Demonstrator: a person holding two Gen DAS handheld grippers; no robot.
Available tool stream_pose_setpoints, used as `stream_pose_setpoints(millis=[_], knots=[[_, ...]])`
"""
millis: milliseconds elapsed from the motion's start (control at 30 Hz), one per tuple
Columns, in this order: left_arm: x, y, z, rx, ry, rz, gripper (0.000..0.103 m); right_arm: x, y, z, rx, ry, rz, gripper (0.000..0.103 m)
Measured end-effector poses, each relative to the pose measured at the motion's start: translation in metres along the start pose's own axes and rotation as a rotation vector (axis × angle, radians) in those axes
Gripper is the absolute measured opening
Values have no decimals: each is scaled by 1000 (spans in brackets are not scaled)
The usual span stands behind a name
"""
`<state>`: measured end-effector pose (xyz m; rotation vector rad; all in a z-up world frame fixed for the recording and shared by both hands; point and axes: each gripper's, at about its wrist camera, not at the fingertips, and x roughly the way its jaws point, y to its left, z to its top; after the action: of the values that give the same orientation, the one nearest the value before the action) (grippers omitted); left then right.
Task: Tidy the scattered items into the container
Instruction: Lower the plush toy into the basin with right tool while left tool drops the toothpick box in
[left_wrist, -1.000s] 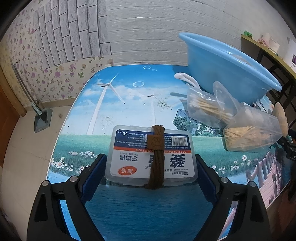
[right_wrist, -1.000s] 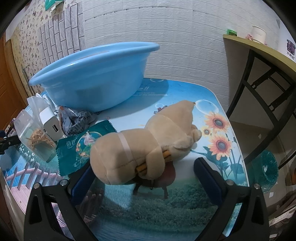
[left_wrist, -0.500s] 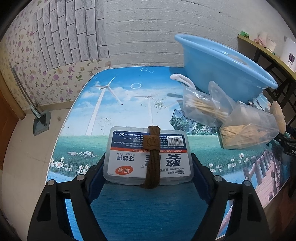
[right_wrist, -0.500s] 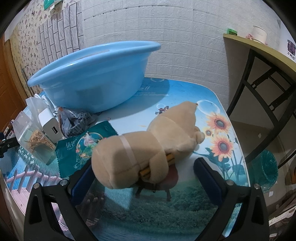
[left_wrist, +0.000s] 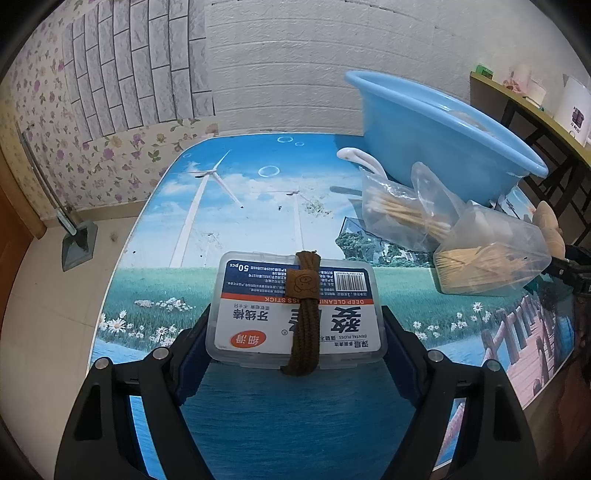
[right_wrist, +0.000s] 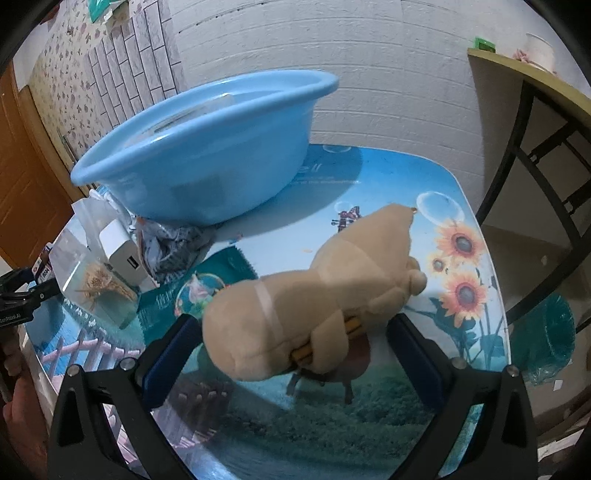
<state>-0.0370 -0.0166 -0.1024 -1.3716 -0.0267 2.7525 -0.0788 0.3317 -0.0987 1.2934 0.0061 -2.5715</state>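
Observation:
A clear dental floss box (left_wrist: 258, 321) with a brown fabric band (left_wrist: 304, 317) lying over it sits on the printed table. My left gripper (left_wrist: 295, 332) has both blue pads pressed on the box's short sides. In the right wrist view a tan plush toy (right_wrist: 314, 288) lies between the fingers of my right gripper (right_wrist: 288, 343). Its jaws stand wide, with a small gap at each pad. The blue basin (right_wrist: 207, 147) stands behind the toy; in the left wrist view the basin (left_wrist: 436, 147) is at the far right.
Beside the basin lie a bag of cotton swabs (left_wrist: 402, 214), a clear tub of toothpicks (left_wrist: 491, 262), a white charger (right_wrist: 125, 258), a crumpled wrapper (right_wrist: 170, 243) and a green packet (right_wrist: 199, 291). A black-framed shelf (right_wrist: 535, 110) stands right of the table.
The left jaws closed in from either side until the pads met the floss box. In the right wrist view the plush toy sits higher and further right between unmoved fingers.

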Motion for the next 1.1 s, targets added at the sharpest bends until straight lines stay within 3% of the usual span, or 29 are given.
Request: stream_pose_setpoints(millis=[67, 167, 233, 267, 533, 733, 900, 1100], knots=[[0, 1, 0, -2, 1, -5, 81, 2, 2, 1, -25, 14, -12, 103], [-2, -2, 1, 8, 9, -13, 81, -3, 1, 0, -1, -17, -28, 82], [-9, -5, 1, 26, -15, -16, 81, -8, -1, 0, 30, -42, -32, 79], [-12, -7, 2, 35, -26, -16, 81, -11, -1, -1, 26, -58, -33, 57], [-38, -19, 11, 34, -86, -67, 81, -52, 23, 8, -103, -211, 2, 56], [-62, -29, 33, 47, -163, -99, 81, -84, 35, 16, -110, -308, 62, 56], [-73, -49, 63, 98, -232, -121, 81, -89, 57, 32, -152, -327, 115, 56], [-71, -75, 89, 141, -251, -150, 81, -72, 63, 54, -135, -285, 192, 56]])
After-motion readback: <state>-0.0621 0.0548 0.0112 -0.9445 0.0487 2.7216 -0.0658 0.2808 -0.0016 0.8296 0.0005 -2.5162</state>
